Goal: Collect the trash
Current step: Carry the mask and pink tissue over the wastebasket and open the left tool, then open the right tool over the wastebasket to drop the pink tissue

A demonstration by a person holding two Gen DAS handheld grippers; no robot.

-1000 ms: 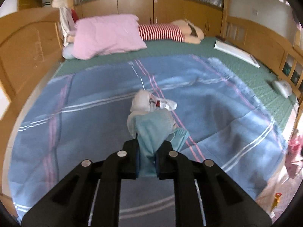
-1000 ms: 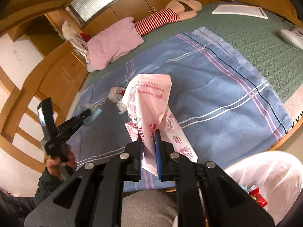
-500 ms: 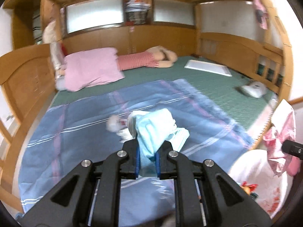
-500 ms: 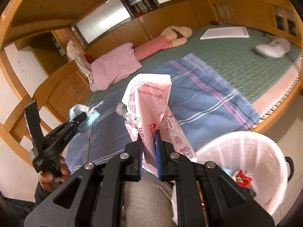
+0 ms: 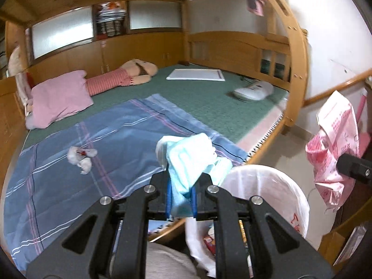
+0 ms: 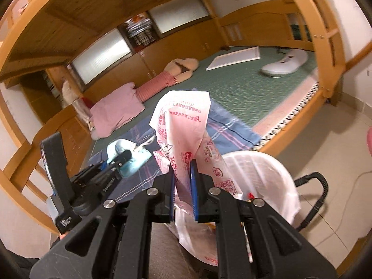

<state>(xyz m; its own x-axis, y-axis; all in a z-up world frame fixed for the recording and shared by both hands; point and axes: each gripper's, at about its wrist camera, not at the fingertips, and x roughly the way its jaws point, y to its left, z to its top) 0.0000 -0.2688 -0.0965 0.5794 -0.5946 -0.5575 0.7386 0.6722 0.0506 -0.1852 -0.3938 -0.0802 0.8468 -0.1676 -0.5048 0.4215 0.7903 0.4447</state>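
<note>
My left gripper is shut on a light blue and white face mask wad, held in the air beside the bin; it also shows in the right wrist view. My right gripper is shut on a pink printed plastic wrapper, held over the bin's near rim; the wrapper also shows in the left wrist view. A white-lined trash bin with trash inside stands on the floor by the bed. A crumpled white tissue wad lies on the blue blanket.
The blue plaid blanket covers the green mattress. A pink pillow, a striped plush toy, a white board and a white device lie on the bed. A wooden bed post stands by the bin.
Both grippers have swung right, away from the bed and toward the bin, each holding its trash. The bin is now close under both. The tissue wad stays on the blanket.
</note>
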